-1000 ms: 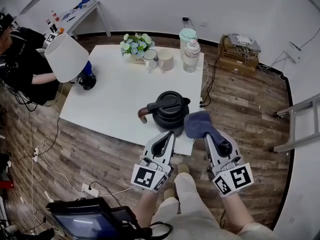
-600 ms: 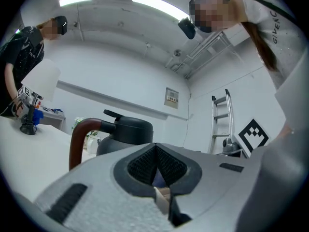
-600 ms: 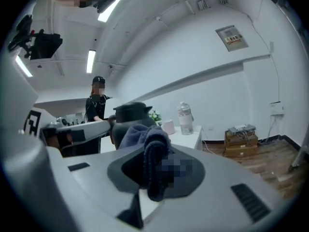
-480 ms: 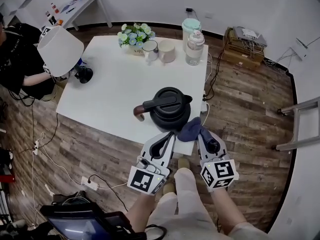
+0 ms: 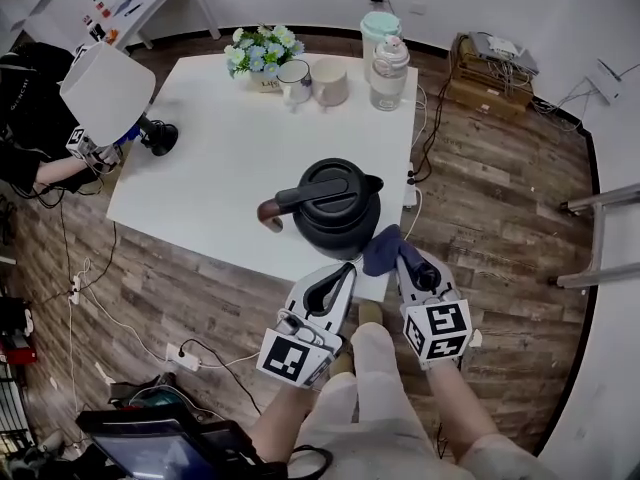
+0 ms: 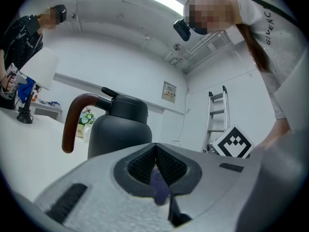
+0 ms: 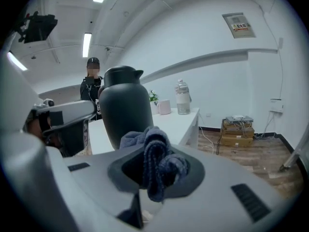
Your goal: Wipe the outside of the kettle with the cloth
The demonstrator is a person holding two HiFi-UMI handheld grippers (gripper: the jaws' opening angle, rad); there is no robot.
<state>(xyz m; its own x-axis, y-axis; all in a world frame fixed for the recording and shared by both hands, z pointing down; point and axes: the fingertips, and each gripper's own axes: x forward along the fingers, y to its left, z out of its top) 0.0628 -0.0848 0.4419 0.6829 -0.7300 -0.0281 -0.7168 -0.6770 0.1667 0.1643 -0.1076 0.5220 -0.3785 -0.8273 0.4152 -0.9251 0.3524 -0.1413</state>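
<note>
The black kettle (image 5: 335,208) stands on the white table (image 5: 220,158), close to the table's near edge, its brown-tipped handle (image 5: 270,211) pointing to the person's left. The right gripper (image 5: 400,258) is just beside the kettle's near right side. Its jaws pinch a bunched blue cloth (image 5: 382,249), and a fold of it spills forward toward the kettle's wall — whether cloth and kettle touch cannot be told. In the right gripper view the cloth (image 7: 154,158) sits clamped between the dark pads, with the kettle (image 7: 125,110) rising right behind it.

The left gripper (image 5: 346,270) is just in front of the kettle, off the table edge — its jaws are pressed together with nothing between them. In its own view the kettle (image 6: 118,129) stands ahead and slightly left.

Beyond the kettle, at the table's far edge, are a flower pot (image 5: 258,50), two mugs (image 5: 330,82) and a lidded jar (image 5: 389,71).
</note>
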